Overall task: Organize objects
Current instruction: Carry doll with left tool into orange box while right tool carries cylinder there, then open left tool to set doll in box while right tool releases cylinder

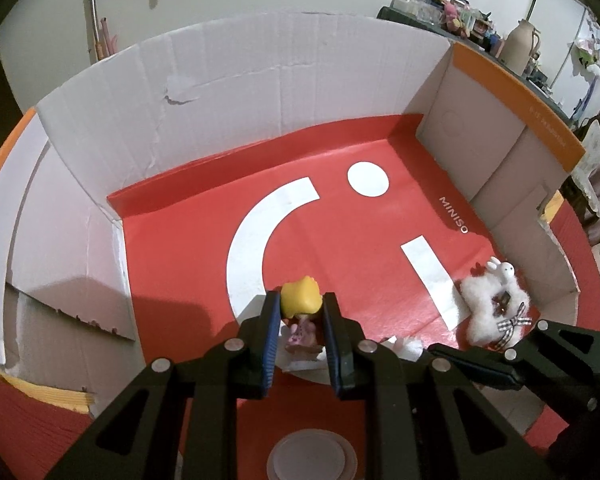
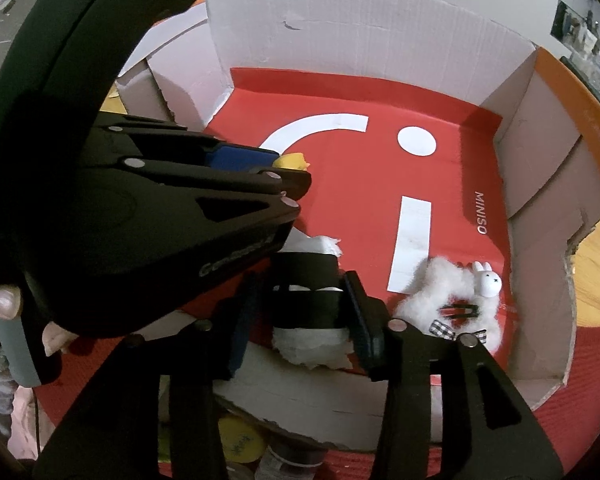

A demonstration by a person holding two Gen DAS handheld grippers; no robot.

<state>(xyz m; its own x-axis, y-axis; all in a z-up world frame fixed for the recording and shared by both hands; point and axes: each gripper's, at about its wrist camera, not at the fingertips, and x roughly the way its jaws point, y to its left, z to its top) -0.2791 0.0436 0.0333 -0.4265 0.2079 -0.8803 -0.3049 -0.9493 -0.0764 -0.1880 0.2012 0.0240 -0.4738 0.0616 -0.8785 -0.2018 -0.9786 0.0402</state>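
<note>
Two grippers: over the white-walled cardboard box (image 1: 220, 92) with glossy red floor.
Left gripper (image 1: 300, 320): clamped on yellow-haired plastic figurine (image 1: 300, 300).
Right gripper (image 2: 300, 312): jaws parted around black-banded white fluffy item (image 2: 308, 320).
Box's right corner: fluffy white plush ring (image 2: 440, 300).

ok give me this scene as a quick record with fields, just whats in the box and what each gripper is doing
container: cardboard box with a red liner marked with white shapes
left gripper: shut on a small figurine with a yellow head and pink body, held over the liner
right gripper: jaws parted around a black and white fluffy item, at the box's near edge; contact unclear
already in box: white fluffy scrunchie with a white rabbit head, black clip and checked bow, by the right wall
visible person: a fingertip at the edge of the right wrist view
</note>
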